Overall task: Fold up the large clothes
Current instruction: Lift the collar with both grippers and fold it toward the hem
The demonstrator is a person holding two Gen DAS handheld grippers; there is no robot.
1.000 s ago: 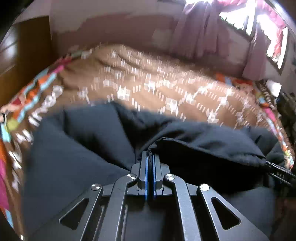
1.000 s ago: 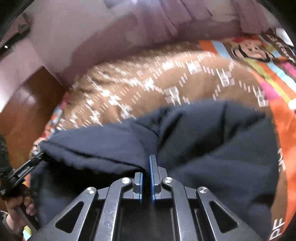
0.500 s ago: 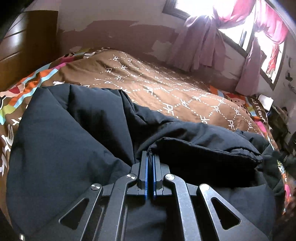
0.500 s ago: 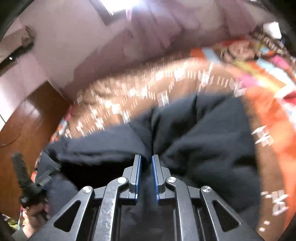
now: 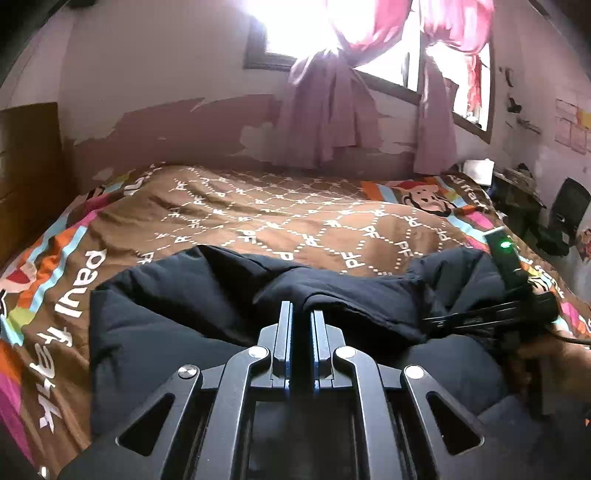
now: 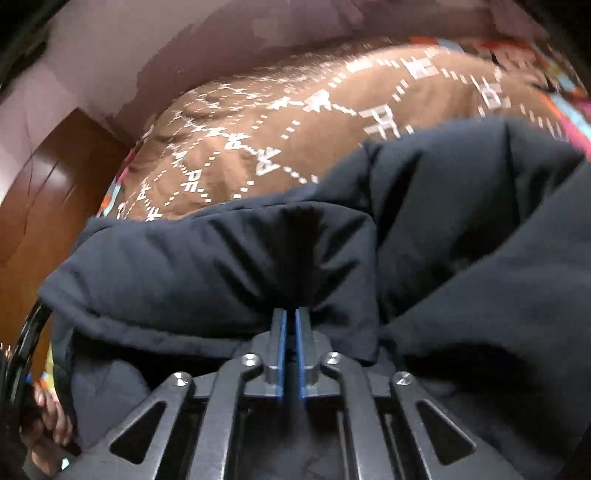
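Both grippers work the dark jacket [image 5: 192, 306] spread on the bed [image 5: 295, 218]: left gripper [image 5: 298, 314] barely parted, fabric beyond it; right gripper [image 6: 290, 314] just pinched a fold; next, carry it across

Your left wrist camera: looks along bed [image 5: 295, 218] toward window [image 5: 314, 26]. Right: steeper, close over jacket [image 6: 221, 266]. Both share jacket, bed.

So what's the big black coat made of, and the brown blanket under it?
The black coat looks like a matte woven shell with soft filling: it bulges in puffy folds, no shine. The brown blanket looks like soft printed cloth, probably cotton or polyester: white letters and dotted diamonds, gentle wrinkles.
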